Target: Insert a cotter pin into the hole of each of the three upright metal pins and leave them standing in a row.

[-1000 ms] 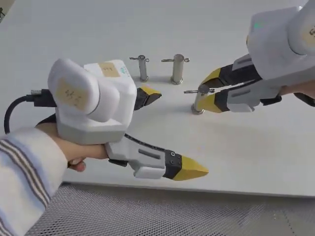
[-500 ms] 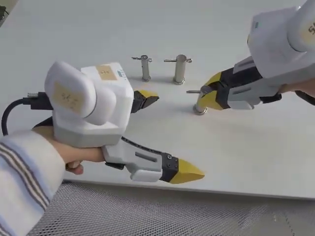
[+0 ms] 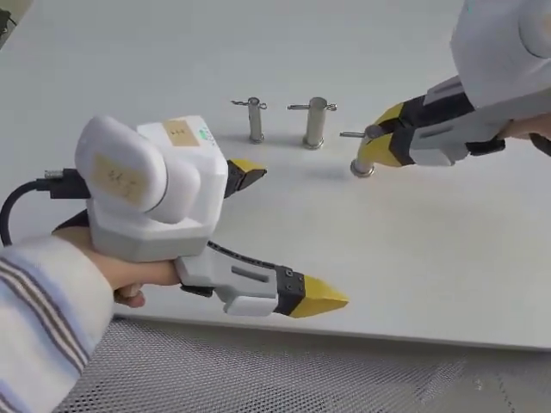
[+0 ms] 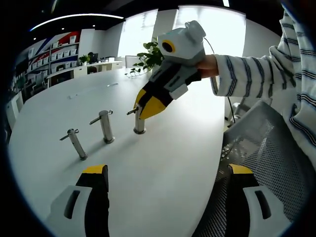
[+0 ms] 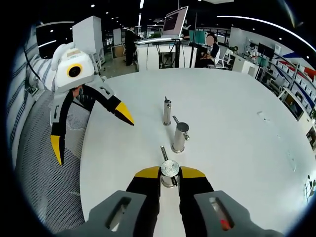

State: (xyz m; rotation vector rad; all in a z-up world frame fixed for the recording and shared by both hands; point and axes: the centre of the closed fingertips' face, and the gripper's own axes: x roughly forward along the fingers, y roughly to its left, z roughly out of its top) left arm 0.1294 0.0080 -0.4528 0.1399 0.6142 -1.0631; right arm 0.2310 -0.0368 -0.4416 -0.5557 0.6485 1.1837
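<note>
Three upright metal pins stand on the white table (image 3: 215,52), each with a cotter pin through its top. The left pin (image 3: 255,120) and middle pin (image 3: 315,123) stand free, side by side. My right gripper (image 3: 379,151) is shut on the third pin (image 3: 366,155), just right of the other two; whether its base touches the table I cannot tell. In the right gripper view that pin (image 5: 170,173) sits between the yellow jaws, its cotter pin (image 5: 163,152) pointing forward. My left gripper (image 3: 293,237) hangs open near the front edge, holding nothing.
The table's front edge (image 3: 344,335) runs just below the left gripper, with a grey mesh chair (image 3: 258,379) under it. A black cable (image 3: 21,194) trails from the left gripper. Desks, a monitor and a seated person (image 5: 210,47) are far behind.
The right gripper has carried the third pin farther away and to the right, bringing it nearly level with the two free pins. The left gripper has drifted slightly toward me.
</note>
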